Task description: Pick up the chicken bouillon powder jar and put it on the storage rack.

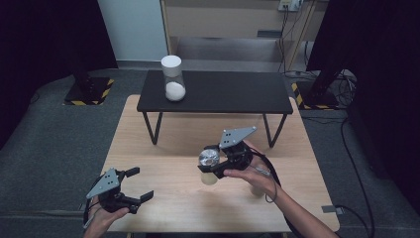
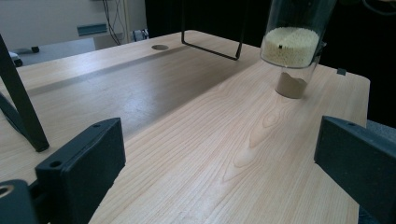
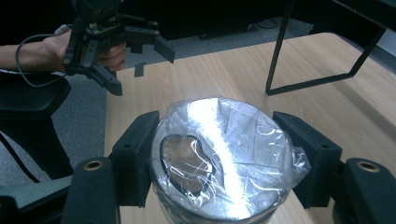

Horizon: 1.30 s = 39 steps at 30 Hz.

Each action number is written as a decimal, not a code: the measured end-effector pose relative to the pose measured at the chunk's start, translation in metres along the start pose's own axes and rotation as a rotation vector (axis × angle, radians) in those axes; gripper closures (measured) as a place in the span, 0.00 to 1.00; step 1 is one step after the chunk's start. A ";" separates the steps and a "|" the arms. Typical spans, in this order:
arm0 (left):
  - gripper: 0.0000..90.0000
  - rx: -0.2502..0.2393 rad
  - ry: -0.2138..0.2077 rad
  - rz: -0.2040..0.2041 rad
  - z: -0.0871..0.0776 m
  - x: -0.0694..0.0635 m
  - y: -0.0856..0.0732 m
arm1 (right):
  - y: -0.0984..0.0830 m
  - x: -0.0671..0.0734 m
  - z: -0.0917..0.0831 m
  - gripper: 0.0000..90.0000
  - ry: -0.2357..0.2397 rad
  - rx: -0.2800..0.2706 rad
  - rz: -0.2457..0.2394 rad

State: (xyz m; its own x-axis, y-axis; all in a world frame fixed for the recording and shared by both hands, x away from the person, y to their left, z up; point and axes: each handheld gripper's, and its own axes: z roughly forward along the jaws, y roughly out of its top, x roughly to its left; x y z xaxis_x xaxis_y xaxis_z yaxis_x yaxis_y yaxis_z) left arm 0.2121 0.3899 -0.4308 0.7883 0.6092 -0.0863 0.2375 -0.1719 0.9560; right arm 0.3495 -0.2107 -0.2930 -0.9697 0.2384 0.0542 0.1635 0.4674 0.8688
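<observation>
The right gripper [image 1: 214, 166] has its jaws closed on a clear jar [image 3: 219, 158], one black pad on each side of the wall just under the mouth, and holds it clear of the wooden table [image 1: 163, 148], above the right half of the tabletop and nearer the person's edge than the black bench [image 1: 215, 91] along the far side. From the left gripper view the jar [image 2: 293, 44] hangs tilted, part full of pale yellowish grain that lies heaped against its lower side. Crinkled plastic film [image 3: 233, 135] is stretched over the mouth, with a torn-looking hole on one side. The jar looks stiff and smooth-walled, so it is likely slippery between the pads, and probably light to moderate in weight; its load is loose and will slide when the jar tips, shifting the balance. The film is thin and would tear or pull off easily, so the better hold is on the hard wall below the rim, where the pads now sit, not on the film. The left gripper [image 1: 130, 191] rests near the front left corner of the table, jaws wide apart with nothing between them. A second jar [image 1: 173, 79] with a white lid stands on the bench's left end.
</observation>
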 end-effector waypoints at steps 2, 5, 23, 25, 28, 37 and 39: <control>0.01 0.000 0.000 0.000 0.000 0.000 0.000 | 0.004 -0.001 -0.002 0.39 0.001 -0.002 0.000; 0.01 0.001 0.000 -0.001 0.000 0.000 0.000 | 0.011 -0.002 -0.006 0.39 -0.001 -0.001 -0.006; 0.01 -0.001 -0.002 -0.004 0.000 0.001 0.000 | 0.054 -0.016 -0.028 0.39 -0.012 -0.010 -0.004; 0.01 0.000 -0.001 -0.005 0.000 0.001 0.000 | 0.058 -0.017 -0.031 0.39 -0.017 -0.011 -0.006; 0.01 0.000 -0.003 -0.005 0.000 0.001 0.000 | 0.065 -0.019 -0.034 0.39 -0.026 -0.012 -0.002; 0.01 0.000 -0.003 -0.006 0.000 0.001 0.000 | 0.082 -0.025 -0.046 0.39 -0.059 -0.018 0.001; 0.01 0.000 -0.002 -0.006 0.000 0.001 0.000 | 0.087 -0.025 -0.048 0.39 -0.069 -0.016 -0.002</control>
State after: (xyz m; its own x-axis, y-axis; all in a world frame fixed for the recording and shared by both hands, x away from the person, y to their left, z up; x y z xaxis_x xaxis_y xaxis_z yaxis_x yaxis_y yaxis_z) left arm 0.2127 0.3906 -0.4311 0.7882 0.6085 -0.0925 0.2422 -0.1685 0.9555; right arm 0.3796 -0.2174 -0.1951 -0.9549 0.2963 0.0188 0.1583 0.4543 0.8767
